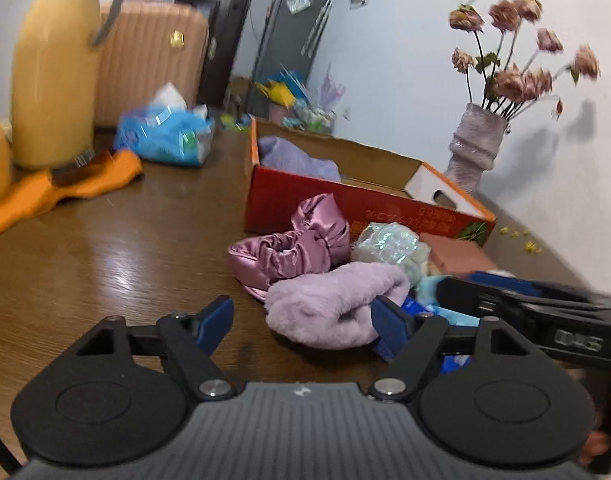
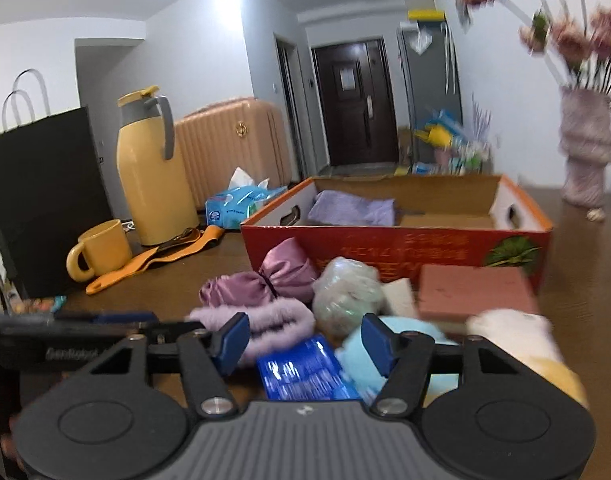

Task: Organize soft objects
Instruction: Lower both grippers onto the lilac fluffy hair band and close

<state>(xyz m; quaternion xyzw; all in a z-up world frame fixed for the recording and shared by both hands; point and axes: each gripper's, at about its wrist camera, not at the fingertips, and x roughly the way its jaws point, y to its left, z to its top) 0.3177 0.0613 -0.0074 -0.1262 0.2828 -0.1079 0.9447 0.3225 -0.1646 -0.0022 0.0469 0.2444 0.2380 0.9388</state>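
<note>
A red cardboard box (image 1: 369,204) (image 2: 397,246) stands on the wooden table with a lilac cloth (image 1: 293,158) (image 2: 351,208) inside. In front of it lies a pile of soft things: a pink satin scrunchie (image 1: 293,248) (image 2: 261,280), a lilac fluffy piece (image 1: 333,304) (image 2: 269,324), an iridescent ball (image 1: 389,244) (image 2: 347,292), a light blue plush (image 2: 385,356), a blue packet (image 2: 301,372), a pink block (image 2: 473,292) and a cream plush (image 2: 517,340). My left gripper (image 1: 303,330) is open with the fluffy piece between its fingers. My right gripper (image 2: 305,342) is open over the blue packet.
A yellow thermos (image 1: 53,80) (image 2: 153,176), yellow mug (image 2: 101,250), orange strap (image 1: 65,188) (image 2: 161,258) and blue tissue pack (image 1: 165,132) (image 2: 241,202) sit on the left. A black bag (image 2: 41,200) stands far left. A vase of dried flowers (image 1: 475,144) (image 2: 585,148) stands right.
</note>
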